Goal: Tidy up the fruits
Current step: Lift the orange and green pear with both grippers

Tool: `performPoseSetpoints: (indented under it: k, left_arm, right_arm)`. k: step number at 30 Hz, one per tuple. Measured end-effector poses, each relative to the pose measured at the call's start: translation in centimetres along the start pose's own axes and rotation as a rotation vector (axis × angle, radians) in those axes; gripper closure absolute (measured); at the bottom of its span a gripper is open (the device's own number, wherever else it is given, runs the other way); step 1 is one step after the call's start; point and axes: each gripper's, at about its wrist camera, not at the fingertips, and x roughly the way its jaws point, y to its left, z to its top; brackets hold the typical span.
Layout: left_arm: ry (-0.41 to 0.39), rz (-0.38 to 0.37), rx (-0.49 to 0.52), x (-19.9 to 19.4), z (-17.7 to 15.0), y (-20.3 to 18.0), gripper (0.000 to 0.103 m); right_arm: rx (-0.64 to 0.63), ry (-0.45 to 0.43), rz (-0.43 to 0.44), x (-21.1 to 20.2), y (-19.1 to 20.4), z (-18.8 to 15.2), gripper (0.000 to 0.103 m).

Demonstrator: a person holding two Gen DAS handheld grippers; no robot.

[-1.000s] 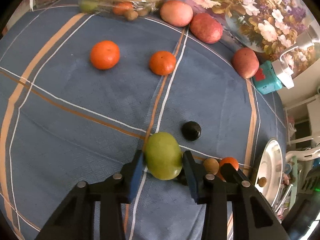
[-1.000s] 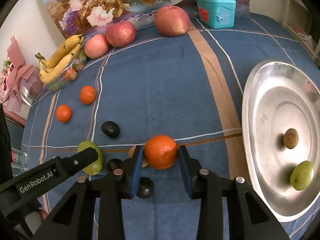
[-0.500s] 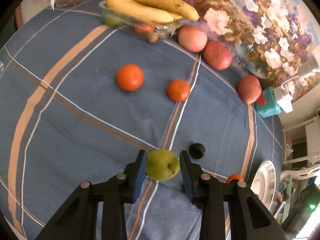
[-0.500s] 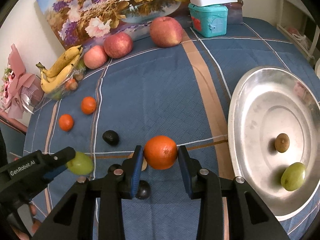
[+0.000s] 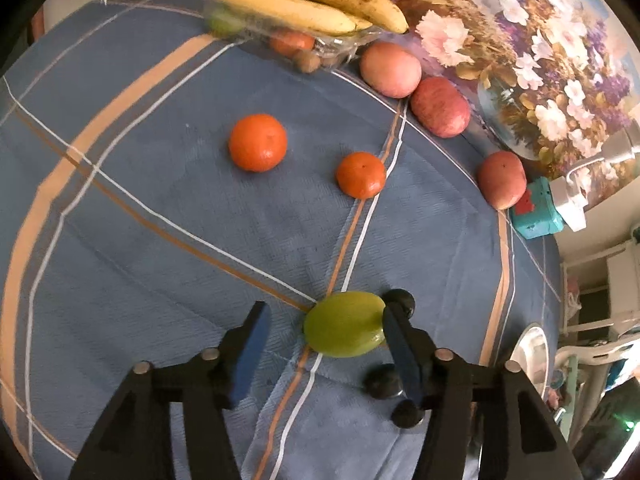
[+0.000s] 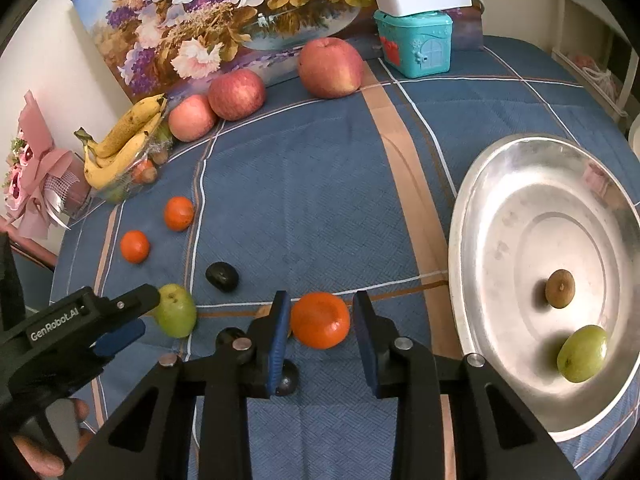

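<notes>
My left tool [image 5: 324,330] stood wide open, a green fruit [image 5: 344,329] against its right pad and clear of the left one, lying on the blue cloth [image 5: 200,264] of the desk. My right tool [image 6: 320,320] was parted around an orange [image 6: 320,320], gaps showing on both sides. A steel plate [image 6: 500,208] to the right held a second green fruit [image 6: 582,353] and a brown one [image 6: 560,288].

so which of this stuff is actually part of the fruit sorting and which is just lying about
In play: green round fruit, orange mandarin, silver metal tray, left gripper, right gripper.
Lying about: teal plastic house box, flower painting, pink bouquet.
</notes>
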Motion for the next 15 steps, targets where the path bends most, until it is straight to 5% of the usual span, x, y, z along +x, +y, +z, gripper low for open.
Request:
performPoseSetpoints:
  k: [9, 15]
  left_arm:
    - [0.049, -0.034, 0.042, 2.5, -0.6, -1.3, 0.033]
    - [0.041, -0.022, 0.068, 2.7, -0.7, -2.0, 0.034]
  right_arm:
    - [0.026, 0.02, 0.029, 1.2, -0.8, -0.2, 0.069]
    - [0.054, 0.034, 0.059, 1.9, -1.0, -0.4, 0.058]
